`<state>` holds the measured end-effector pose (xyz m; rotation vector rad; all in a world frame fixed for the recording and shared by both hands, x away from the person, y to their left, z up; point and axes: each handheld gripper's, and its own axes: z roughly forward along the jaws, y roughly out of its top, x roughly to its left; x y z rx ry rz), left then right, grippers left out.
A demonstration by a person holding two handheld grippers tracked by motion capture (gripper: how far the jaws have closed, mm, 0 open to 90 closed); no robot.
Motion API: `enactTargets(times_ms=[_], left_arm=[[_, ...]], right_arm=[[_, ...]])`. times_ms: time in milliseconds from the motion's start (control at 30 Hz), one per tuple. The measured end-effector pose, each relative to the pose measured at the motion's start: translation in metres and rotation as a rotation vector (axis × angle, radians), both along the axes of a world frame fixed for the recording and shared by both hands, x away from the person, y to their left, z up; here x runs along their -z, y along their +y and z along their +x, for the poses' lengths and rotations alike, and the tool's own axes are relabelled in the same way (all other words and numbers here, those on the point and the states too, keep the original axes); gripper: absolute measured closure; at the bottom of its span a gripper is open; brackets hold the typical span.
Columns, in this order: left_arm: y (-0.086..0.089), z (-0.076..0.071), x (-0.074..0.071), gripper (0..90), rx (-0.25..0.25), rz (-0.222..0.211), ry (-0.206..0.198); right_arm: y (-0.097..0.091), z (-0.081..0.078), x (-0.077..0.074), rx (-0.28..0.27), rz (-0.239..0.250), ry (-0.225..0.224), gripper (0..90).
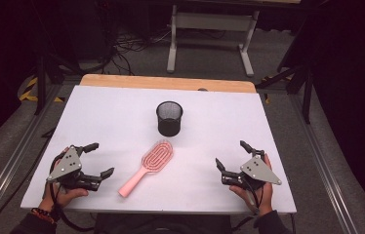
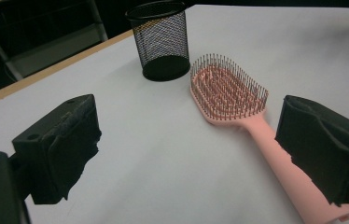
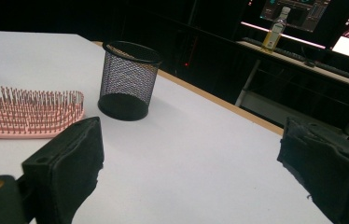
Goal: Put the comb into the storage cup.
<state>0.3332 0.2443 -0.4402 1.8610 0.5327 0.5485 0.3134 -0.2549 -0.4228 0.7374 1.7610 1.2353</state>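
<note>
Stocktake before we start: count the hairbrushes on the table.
1. The pink hairbrush lies bristles up near the table's middle, just in front of the black mesh cup, between the two grippers.

Desk (image 1: 122,112) was viewed from above, facing forward and down. Gripper views were set low, close over desk, aimed inward. Mesh cup (image 1: 169,118) and pink brush (image 1: 147,165) were shared by all.

In the right gripper view the pink hairbrush (image 3: 25,114) is cut off by the left edge, and its handle is lost. In the left gripper view the handle's end is partly covered by one jaw. The bottle (image 3: 277,29) on the far desk is too small for its label to be read.
</note>
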Motion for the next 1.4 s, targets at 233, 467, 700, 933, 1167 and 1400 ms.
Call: enactTargets(times_ms=[233,467,700,933,1167,1400], left_arm=[[-0.003,0.0,0.001,7.1,0.001,0.021,0.018],[-0.009,-0.001,-0.001,8.1,-0.004,0.057,0.04],[-0.019,0.005,-0.013,10.1,-0.062,0.156,0.149],[-0.043,0.011,-0.03,11.9,-0.037,0.278,0.312],[-0.083,0.031,-0.02,16.3,-0.014,0.413,0.543],[-0.116,0.044,-0.014,23.3,-0.007,0.503,0.597]], right_arm=[[-0.004,0.0,-0.001,0.021,0.008,-0.001,7.7],[0.0,0.002,0.001,0.022,-0.013,0.01,8.3],[-0.001,0.002,0.002,0.038,-0.017,0.019,9.2],[0.001,0.009,0.004,0.027,-0.017,0.058,10.3],[0.003,0.01,0.007,0.028,-0.049,0.066,10.8],[0.006,0.011,0.011,0.036,-0.124,0.067,13.0]])
